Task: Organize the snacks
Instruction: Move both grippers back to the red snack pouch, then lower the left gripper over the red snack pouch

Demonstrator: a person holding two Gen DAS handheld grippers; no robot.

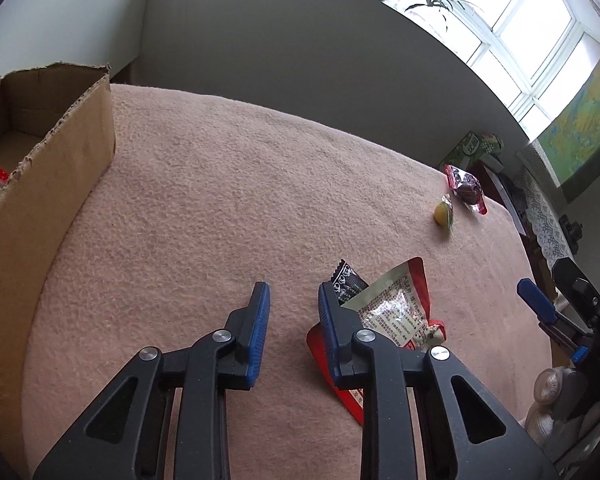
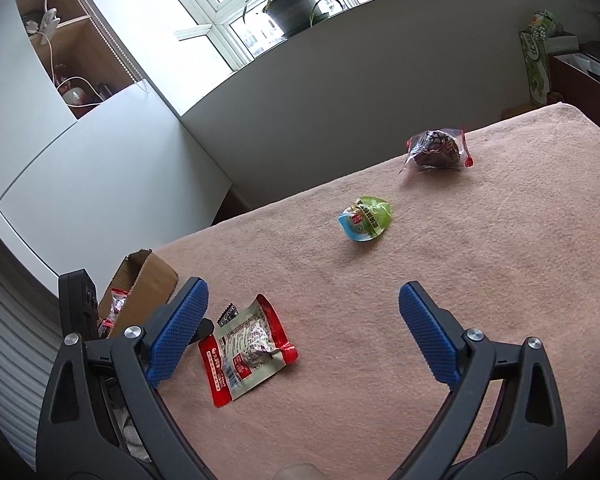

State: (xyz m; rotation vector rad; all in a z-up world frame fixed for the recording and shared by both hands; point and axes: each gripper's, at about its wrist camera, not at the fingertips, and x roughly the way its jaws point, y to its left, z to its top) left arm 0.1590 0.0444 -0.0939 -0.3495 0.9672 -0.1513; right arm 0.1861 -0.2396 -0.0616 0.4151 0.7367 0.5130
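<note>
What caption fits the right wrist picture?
Open right gripper above a pink cloth with three snack packets.

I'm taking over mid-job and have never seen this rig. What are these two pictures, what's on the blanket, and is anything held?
A person holds a two-finger gripper in each hand, and each carries a forward-looking fisheye camera.

The left gripper has a narrow gap between its fingers, nothing in it. The right gripper is wide open and empty.

On the pink blanket lie a red-and-silver snack packet, a green-lidded jelly cup and a dark snack in clear wrap. The cardboard box already holds wrapped snacks.
</note>
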